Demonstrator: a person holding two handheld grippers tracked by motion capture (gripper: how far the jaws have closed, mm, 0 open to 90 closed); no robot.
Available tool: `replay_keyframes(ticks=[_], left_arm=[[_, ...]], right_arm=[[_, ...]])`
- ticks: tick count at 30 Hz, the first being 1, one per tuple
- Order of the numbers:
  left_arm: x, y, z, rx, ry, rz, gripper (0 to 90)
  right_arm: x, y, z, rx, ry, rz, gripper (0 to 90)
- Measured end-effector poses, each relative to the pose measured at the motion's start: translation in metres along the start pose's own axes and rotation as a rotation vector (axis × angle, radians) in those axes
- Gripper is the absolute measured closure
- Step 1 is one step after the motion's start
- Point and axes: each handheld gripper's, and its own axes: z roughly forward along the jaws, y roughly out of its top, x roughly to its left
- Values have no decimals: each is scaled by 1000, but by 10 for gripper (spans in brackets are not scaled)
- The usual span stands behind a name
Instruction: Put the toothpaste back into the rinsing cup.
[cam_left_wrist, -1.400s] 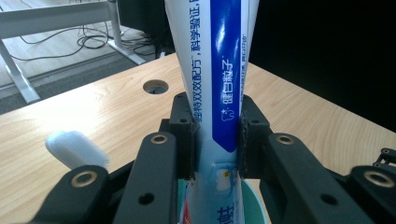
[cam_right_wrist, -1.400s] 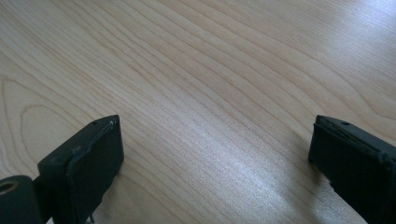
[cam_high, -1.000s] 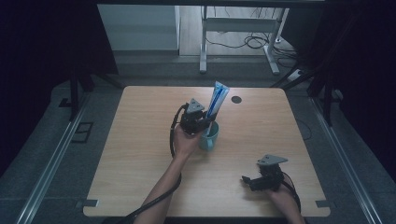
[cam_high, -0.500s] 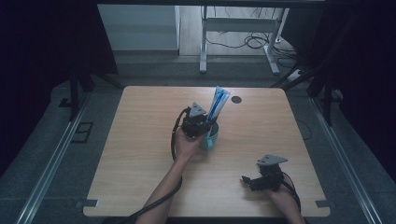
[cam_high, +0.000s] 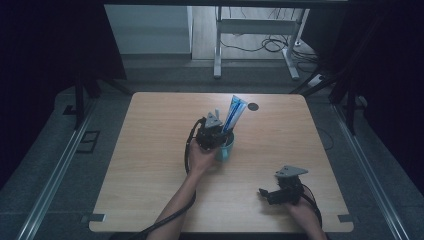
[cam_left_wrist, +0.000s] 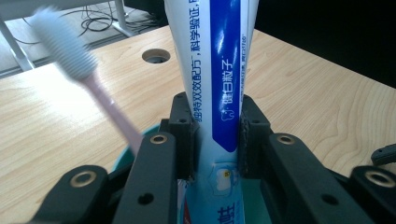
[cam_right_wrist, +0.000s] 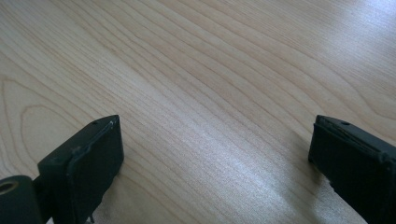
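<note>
Pale wooden table (cam_high: 150, 165) carries a teal cup (cam_high: 226, 148) near its middle. Left gripper (cam_left_wrist: 216, 135) clamps a toothpaste tube (cam_left_wrist: 219, 70) standing in the cup, long axis nearly upright, top leaning away. Beside it, seemingly in the cup, a blurred pink toothbrush (cam_left_wrist: 95, 79) slants. Right gripper (cam_right_wrist: 215, 158) rests wide, empty.

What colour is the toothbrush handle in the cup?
Pale pink toothbrush handle, clearest in the left gripper view.

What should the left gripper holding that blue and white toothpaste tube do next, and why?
Probably open its jaws. The left gripper clamps the blue and white toothpaste tube, whose lower end already sits inside the teal cup, beside the pink toothbrush.
</note>
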Motion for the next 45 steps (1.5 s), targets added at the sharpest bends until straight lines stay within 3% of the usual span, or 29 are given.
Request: replay_keyframes(ticks=[11, 17, 33, 39, 45], left_arm=[[0, -2, 2, 0, 3, -19, 720], [-2, -2, 3, 19, 18, 4, 715], [-2, -4, 0, 35, 21, -11, 697], [-4, -5, -2, 59, 22, -1, 688], [-4, -9, -1, 114, 41, 20, 679]], right_arm=[[0, 0, 0, 0, 0, 0, 30], [0, 0, 0, 0, 1, 0, 30], [0, 0, 0, 0, 0, 1, 30], [0, 0, 0, 0, 1, 1, 30], [0, 0, 0, 0, 2, 1, 30]])
